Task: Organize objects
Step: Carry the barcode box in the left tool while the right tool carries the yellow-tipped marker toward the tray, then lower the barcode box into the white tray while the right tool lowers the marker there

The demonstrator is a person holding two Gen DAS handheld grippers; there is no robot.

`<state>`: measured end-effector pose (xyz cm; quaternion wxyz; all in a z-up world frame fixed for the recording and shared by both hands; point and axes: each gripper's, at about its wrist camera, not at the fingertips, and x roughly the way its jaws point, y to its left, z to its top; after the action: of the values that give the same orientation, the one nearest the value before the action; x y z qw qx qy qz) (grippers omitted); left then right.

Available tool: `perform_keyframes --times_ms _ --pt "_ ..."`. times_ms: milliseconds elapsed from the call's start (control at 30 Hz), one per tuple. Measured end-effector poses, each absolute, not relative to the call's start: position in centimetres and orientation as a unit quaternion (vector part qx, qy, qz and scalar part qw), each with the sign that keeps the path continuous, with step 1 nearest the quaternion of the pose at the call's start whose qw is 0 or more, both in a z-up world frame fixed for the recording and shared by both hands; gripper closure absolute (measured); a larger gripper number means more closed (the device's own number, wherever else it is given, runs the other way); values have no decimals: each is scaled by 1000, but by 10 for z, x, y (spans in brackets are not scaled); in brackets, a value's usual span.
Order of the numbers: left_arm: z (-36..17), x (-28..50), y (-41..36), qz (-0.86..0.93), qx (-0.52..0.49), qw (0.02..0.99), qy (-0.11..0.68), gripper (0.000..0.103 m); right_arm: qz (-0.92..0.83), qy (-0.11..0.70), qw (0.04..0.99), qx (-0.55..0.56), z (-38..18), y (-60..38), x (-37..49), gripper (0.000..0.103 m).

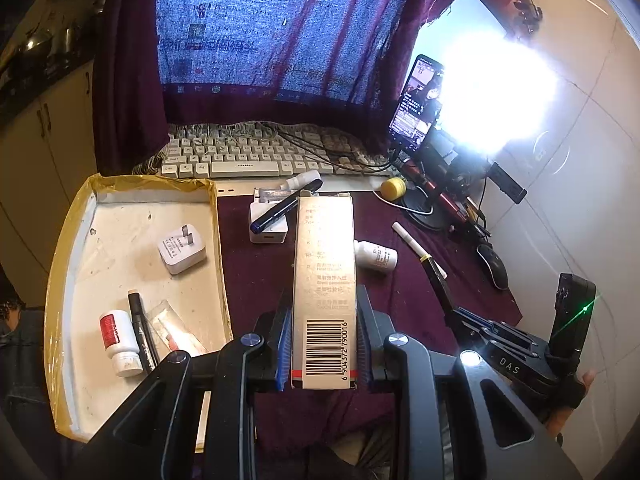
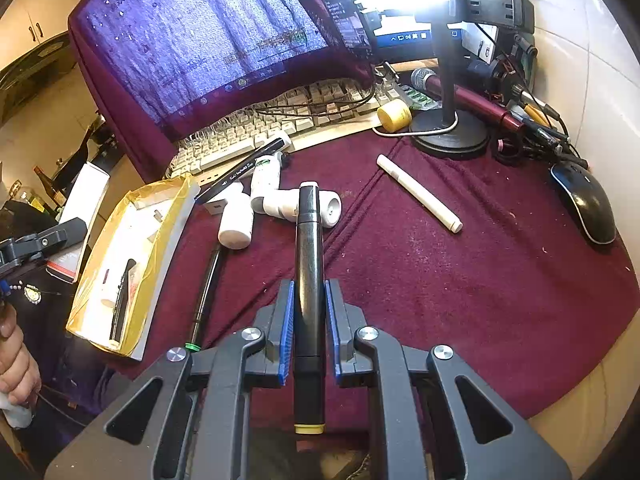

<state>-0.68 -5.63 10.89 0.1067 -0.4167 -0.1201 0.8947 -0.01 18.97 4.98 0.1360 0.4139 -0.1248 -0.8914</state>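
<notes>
The left hand-held gripper (image 1: pixel 324 334) is clamped on a long, narrow cardboard box (image 1: pixel 323 280), its blue pads pressing the box's two long sides. The box is pale silver-grey with rows of faint printed text down its upper face, a black barcode near the end closest to the camera and a thin red band below that. It is held lifted above the surface (image 1: pixel 420 280), which is draped in a dark maroon cloth, and it points away toward the keyboard (image 1: pixel 248 156).

The right hand-held gripper (image 2: pixel 310 326) is clamped on a black marker (image 2: pixel 308 280), gripping it around the middle of the barrel. The marker is thick and dark, with a white band at the far tip and a yellow band at the near end, which sticks out behind the pads. It too is raised over the maroon cloth.

To the left of the box lies a shallow tray (image 1: pixel 72 240) with a white floor and yellow-taped edges. In it are a white plug adapter (image 1: pixel 182 250), a white bottle with a red label (image 1: pixel 118 342), a black pen (image 1: pixel 141 330) and a clear packet (image 1: pixel 172 326).

Loose on the cloth are a white charger block (image 1: pixel 268 226) with a dark blue pen (image 1: pixel 286 204) lying across it, a small white bottle (image 1: pixel 376 258) just beside the box, a white stick-shaped pen (image 2: pixel 418 198), and a computer mouse (image 2: pixel 586 200) near the right edge.
</notes>
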Motion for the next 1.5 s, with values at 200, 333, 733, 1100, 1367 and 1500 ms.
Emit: perform_keyframes --times_ms 200,333,733,1100,1367,1500 --pt "109 -2 -54 895 -420 99 -117 80 -890 -132 139 413 49 193 0 90" --pt "109 -2 -55 895 -420 93 -118 80 -891 -130 141 411 49 193 0 90" --pt "111 0 -51 895 -419 101 -115 80 -892 -128 130 413 46 195 0 90" --pt "119 9 -65 901 -408 86 -121 80 -888 -126 172 407 53 171 1 90" --pt "123 16 -90 905 -401 52 -129 80 -885 -111 209 401 60 143 -1 90" --pt "117 12 -108 902 -407 25 -139 80 -882 -102 228 400 63 127 -1 90"
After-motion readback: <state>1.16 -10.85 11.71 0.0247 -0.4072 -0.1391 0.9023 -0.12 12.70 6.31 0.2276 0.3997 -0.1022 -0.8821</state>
